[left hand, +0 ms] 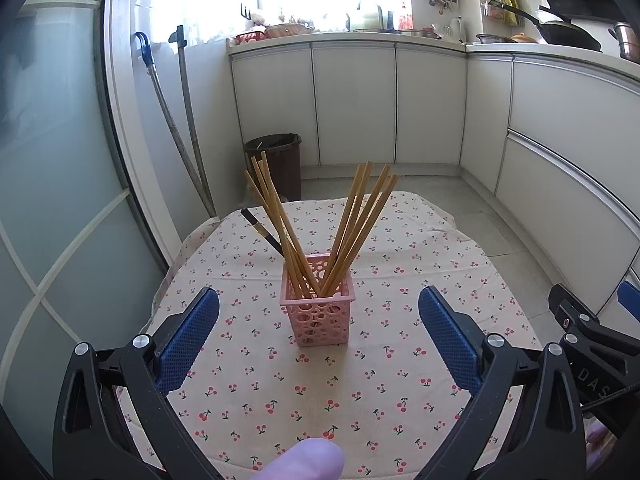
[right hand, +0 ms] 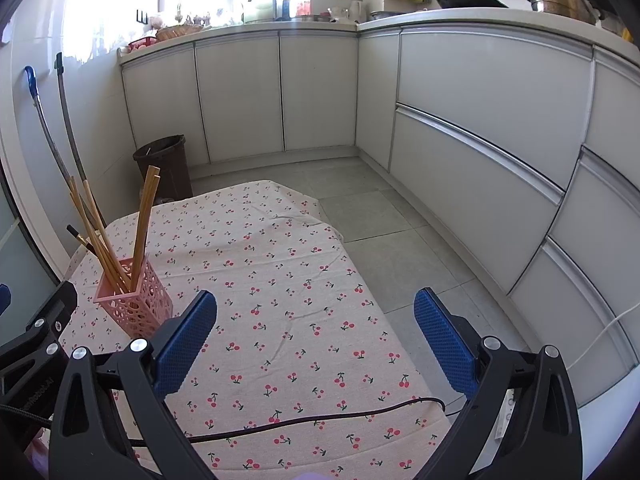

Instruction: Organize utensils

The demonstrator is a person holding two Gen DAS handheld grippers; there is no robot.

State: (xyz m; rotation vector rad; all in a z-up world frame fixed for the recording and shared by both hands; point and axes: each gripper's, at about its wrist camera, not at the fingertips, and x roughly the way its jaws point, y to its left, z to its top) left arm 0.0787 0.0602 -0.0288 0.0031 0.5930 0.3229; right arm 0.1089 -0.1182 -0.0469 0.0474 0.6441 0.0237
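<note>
Chopsticks (left hand: 292,236) upright in pink basket (left hand: 320,320)

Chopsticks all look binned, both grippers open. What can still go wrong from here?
1. The pink holder is light and narrow, and the chopsticks splay wide above its rim. A brush from the left gripper pulling away could tip it.
2. The black chopstick leans far out toward the tablecloth edge, so a nudge could lever it out.
3. A black cable lies across the cloth below the right gripper. Snagging it might drag the cloth.
</note>
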